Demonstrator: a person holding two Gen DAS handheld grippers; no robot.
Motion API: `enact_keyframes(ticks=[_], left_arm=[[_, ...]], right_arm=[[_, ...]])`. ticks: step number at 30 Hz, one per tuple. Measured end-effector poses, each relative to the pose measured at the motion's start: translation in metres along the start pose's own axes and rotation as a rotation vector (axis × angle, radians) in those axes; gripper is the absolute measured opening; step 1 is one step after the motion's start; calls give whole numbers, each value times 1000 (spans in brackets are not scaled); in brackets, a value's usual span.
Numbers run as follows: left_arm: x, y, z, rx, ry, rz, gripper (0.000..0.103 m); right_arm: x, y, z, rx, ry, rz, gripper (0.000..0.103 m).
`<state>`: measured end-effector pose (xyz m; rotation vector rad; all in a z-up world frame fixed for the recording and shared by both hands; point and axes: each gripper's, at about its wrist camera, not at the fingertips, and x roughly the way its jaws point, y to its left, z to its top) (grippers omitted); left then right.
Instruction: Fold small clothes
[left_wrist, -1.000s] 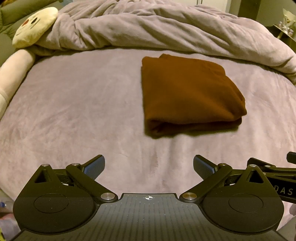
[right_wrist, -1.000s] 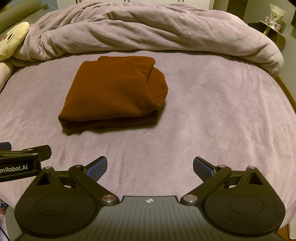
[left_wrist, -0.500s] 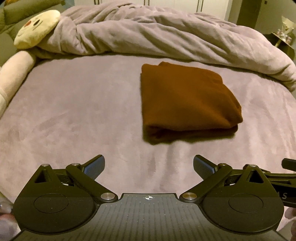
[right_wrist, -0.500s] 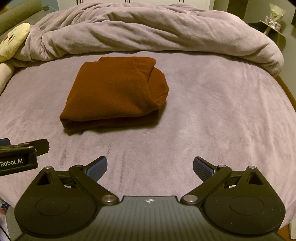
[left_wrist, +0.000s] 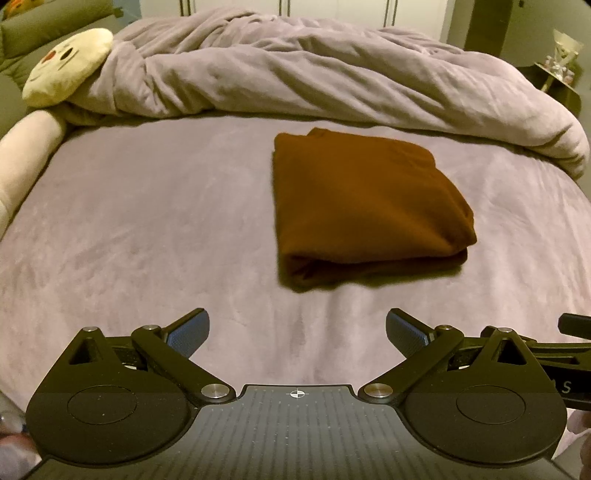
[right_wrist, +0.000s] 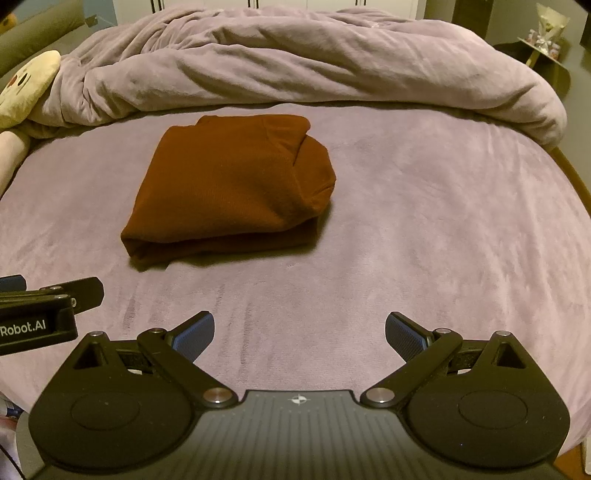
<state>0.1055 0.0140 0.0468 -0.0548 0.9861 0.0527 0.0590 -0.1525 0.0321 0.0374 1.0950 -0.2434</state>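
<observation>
My left gripper (left_wrist: 297, 334) hovers with fingers spread wide and empty over the mauve bedsheet (left_wrist: 147, 221); ahead, a folded brown garment (left_wrist: 365, 206) lies flat below the bunched duvet (left_wrist: 314, 77). My right gripper (right_wrist: 299, 334) hangs alongside, equally agape, holding nothing.

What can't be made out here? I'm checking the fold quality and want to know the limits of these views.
- Brown garment: its type and inner layers are hidden by its own folds, in both views.
- Its far edge: foreshortened in both views.
- Bed near edge: covered by the open left gripper and the open right gripper.
- Plush toy: partly under the duvet, cut off in the right view.
- Shelf items: too small.
</observation>
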Motion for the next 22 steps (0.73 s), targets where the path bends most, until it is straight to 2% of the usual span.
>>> enact_keyframes(ticks=[14,22], left_arm=[[4,-1,1,-10,25,-6,103],[2,-4,-4,20,-1,7,103]], right_arm=[[-1,-2,0,10,-2,6,99],[0,-5,-1,11,-2,7,99]])
